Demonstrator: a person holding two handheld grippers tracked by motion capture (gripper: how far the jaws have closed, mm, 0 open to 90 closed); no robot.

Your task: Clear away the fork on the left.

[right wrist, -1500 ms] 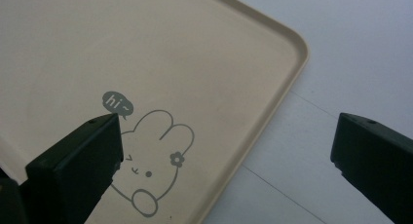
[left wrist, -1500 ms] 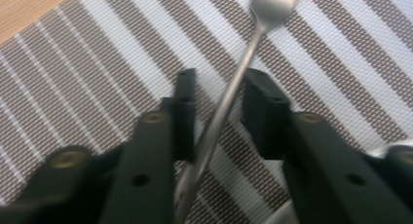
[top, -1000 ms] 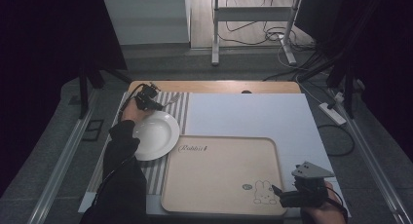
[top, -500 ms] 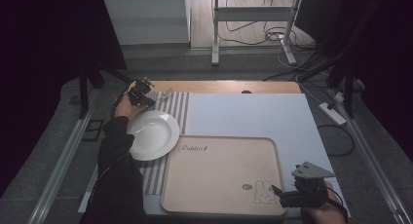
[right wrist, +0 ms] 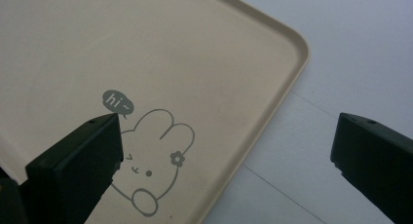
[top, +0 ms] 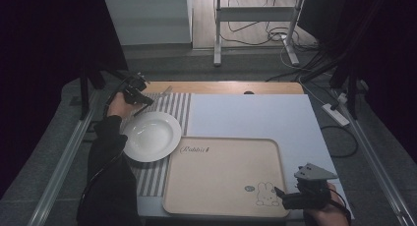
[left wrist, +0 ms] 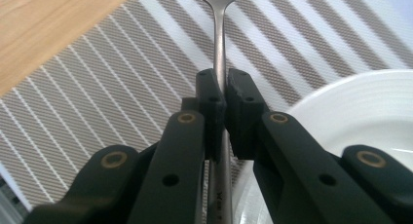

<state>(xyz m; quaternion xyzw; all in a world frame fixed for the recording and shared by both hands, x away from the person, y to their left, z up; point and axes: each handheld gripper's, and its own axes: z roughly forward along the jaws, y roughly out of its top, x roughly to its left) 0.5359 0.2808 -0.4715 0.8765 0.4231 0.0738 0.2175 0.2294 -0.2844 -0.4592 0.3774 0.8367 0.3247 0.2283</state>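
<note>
My left gripper is clamped on the handle of a fork, the two black jaws pinching the thin metal shaft from either side. In the left gripper view the fork's long axis runs straight up the frame, in line with the jaws, its neck widening toward the top edge while the handle end passes down between them. Beneath it lies the striped placemat, and the rim of the white plate curves in at the right. In the high view this gripper sits at the upper left, just beyond the plate's far edge, with the fork pointing toward the upper right; I think it is clear of the mat, though the dim frame makes that hard to confirm. The beige tray lies toward the lower right of the plate, so any placement means carrying the fork down-frame. My right gripper waits at the lower right with its jaws spread wide and empty over the tray's bunny corner, much nearer the tray than the left.
</note>
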